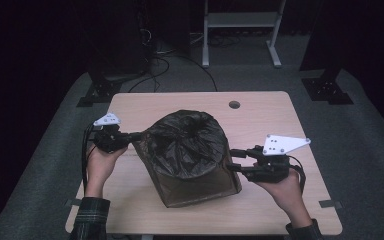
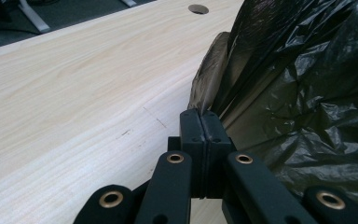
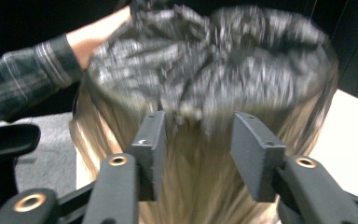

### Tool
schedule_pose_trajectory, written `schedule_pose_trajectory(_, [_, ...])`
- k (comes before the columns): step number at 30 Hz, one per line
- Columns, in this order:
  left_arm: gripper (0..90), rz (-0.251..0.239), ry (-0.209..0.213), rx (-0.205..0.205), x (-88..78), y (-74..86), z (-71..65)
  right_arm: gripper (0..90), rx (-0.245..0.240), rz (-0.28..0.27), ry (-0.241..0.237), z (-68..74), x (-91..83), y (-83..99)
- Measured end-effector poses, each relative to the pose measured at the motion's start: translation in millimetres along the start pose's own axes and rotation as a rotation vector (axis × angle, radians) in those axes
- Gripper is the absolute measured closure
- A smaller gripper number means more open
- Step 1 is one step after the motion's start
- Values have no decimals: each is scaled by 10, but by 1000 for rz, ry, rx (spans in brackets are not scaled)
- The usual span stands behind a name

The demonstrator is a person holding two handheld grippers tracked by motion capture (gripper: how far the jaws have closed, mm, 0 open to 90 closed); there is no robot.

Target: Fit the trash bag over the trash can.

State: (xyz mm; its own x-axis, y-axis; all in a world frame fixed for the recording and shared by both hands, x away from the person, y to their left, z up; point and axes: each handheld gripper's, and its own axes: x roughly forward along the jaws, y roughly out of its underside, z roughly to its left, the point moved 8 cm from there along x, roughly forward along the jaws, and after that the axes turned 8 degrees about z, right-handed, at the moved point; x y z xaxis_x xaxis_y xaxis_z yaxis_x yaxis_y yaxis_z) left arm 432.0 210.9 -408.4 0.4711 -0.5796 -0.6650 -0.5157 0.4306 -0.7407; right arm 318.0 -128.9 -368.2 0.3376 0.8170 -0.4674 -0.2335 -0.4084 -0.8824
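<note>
Lining bin (image 1: 200, 187), table centre: black bag (image 1: 187, 142) draped over rim. Left gripper (image 1: 136, 135) clamped on left bag edge; right gripper (image 1: 234, 160) jaws apart, empty. We keep the left taut, then pinch the right rim.

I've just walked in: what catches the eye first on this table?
A bin lined with a crinkled black bag stands mid-table. The left tongs pinch the bag's edge shut at its left side, while the right tongs hang open by the bin's right side.
</note>
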Motion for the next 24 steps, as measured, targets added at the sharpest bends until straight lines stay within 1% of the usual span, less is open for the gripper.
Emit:
schedule_pose_trajectory(3, [897,-2,-1,3,-4,-17,-8,509,7,14,-17,-5,58,85])
schedule_pose_trajectory(4, [897,-3,-1,2,-5,-19,-8,508,12,15,-19,-9,78,95])
schedule_pose_trajectory(6, [897,1,-1,2,-2,-14,-4,489,22,36,-13,-27,125,116])
schedule_pose_trajectory(7, [897,2,0,2,-1,-12,-6,510,21,43,-18,-32,152,123])
schedule_pose_trajectory(8, [897,2,0,3,-1,-12,-8,580,23,45,-14,-38,172,127])
schedule_pose_trajectory(9, [897,2,1,5,-1,-13,-11,687,27,52,-16,-40,187,133])
schedule_pose_trajectory(10, [897,2,2,6,1,-13,-14,755,20,54,-16,-40,198,135])
schedule_pose_trajectory(11, [897,7,1,7,6,-10,-16,850,17,50,-11,-39,200,133])
schedule_pose_trajectory(12, [898,13,-2,8,14,-3,-13,896,15,45,-10,-35,197,130])
schedule_pose_trajectory(14, [898,27,0,11,40,18,-6,900,12,43,-16,-23,190,133])
schedule_pose_trajectory(16, [899,34,-1,7,68,42,4,900,7,57,-20,-10,196,167])
schedule_pose_trajectory(19, [898,41,3,-7,123,88,22,900,7,94,-15,-15,221,266])
schedule_pose_trajectory(21, [898,59,-2,-10,177,134,43,900,18,115,-13,-36,243,348])
schedule_pose_trajectory(24, [899,84,5,-20,268,219,54,900,31,140,-16,-60,280,472])
